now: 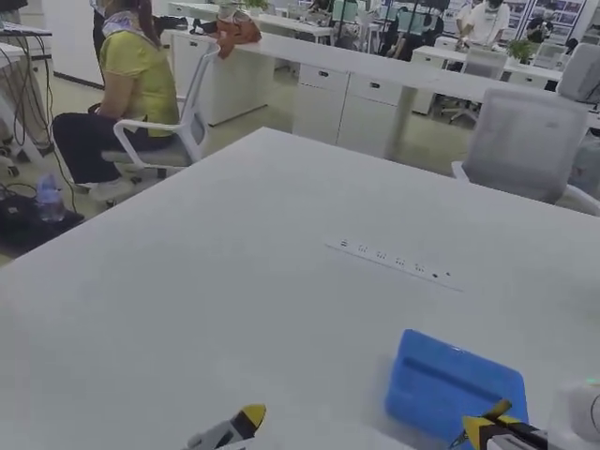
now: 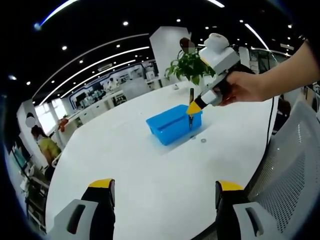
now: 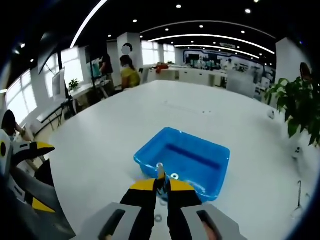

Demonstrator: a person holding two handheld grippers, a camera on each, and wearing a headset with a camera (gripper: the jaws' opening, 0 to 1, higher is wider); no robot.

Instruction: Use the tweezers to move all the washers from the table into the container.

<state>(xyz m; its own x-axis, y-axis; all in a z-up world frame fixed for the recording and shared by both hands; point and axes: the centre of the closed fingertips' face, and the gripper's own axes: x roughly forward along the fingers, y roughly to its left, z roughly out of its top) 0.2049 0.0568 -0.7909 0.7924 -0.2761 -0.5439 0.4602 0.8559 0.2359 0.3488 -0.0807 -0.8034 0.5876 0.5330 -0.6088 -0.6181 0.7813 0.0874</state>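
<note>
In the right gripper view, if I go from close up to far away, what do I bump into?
First the right gripper, then the tweezers it pinches, then the blue container, then the far-off person in yellow.

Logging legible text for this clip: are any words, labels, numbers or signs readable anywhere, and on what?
No text can be read.
Too blurred: the wall posters far back.
Too small: the row of small marks on the white table.
No label seen: the blue plastic container.
</note>
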